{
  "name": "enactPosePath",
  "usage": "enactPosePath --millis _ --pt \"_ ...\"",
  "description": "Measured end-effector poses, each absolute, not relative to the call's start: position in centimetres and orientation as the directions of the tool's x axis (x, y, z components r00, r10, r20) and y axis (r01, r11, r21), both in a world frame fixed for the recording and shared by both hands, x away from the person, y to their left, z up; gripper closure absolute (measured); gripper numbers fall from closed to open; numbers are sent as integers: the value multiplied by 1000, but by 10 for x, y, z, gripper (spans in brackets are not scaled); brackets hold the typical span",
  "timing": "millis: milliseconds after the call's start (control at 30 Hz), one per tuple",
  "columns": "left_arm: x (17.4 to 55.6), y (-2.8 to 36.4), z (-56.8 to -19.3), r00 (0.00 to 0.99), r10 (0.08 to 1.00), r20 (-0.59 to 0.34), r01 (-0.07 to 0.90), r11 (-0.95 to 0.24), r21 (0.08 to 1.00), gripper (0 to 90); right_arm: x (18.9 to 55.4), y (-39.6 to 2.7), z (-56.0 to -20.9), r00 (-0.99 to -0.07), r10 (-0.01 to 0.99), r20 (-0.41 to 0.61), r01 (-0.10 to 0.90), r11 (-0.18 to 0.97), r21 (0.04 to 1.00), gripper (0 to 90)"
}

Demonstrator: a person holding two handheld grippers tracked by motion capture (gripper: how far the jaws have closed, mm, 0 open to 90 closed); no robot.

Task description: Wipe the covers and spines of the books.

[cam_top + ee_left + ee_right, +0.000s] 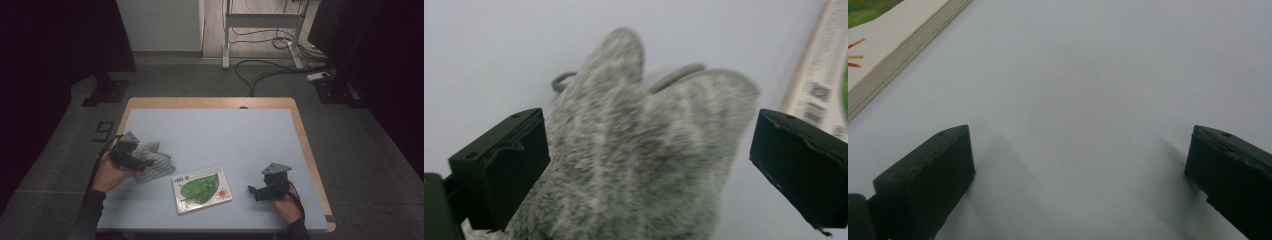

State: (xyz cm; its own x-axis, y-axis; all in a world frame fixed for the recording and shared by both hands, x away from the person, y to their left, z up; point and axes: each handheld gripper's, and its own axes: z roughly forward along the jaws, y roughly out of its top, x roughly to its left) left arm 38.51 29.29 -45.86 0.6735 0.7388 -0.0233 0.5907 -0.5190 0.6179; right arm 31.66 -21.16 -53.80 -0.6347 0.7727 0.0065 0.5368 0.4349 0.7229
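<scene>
A grey knitted glove (151,162) lies on the pale blue table mat (215,140) at the left. My left gripper (142,162) is over its near end, open, with the glove (639,150) lying between the two wide-apart jaws and no pad pressed against it. A book with a green leaf cover (201,189) lies flat near the front middle; its edge (819,75) shows at the right of the left gripper view. My right gripper (252,191) rests low at the front right, open over bare mat, with the book's corner (893,45) off to its upper left.
The wooden table edge (310,150) frames the mat. Beyond the table are a grey floor, cables (260,70), a white desk frame (262,30) and dark stand bases (105,92) at both far corners.
</scene>
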Motion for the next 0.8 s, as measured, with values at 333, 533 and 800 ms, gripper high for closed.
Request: enactPosePath --millis 333,533,800 --pt "390 305 -503 667 743 -63 625 -511 591 290 317 -212 -538 -635 773 6 537 435 723 0" --pt "386 306 -504 647 758 -74 631 -479 611 548 317 -212 -538 -634 773 6 537 435 723 0" --pt "383 309 -484 668 733 -129 627 -461 628 654 317 -211 -538 -634 773 6 537 435 723 0"
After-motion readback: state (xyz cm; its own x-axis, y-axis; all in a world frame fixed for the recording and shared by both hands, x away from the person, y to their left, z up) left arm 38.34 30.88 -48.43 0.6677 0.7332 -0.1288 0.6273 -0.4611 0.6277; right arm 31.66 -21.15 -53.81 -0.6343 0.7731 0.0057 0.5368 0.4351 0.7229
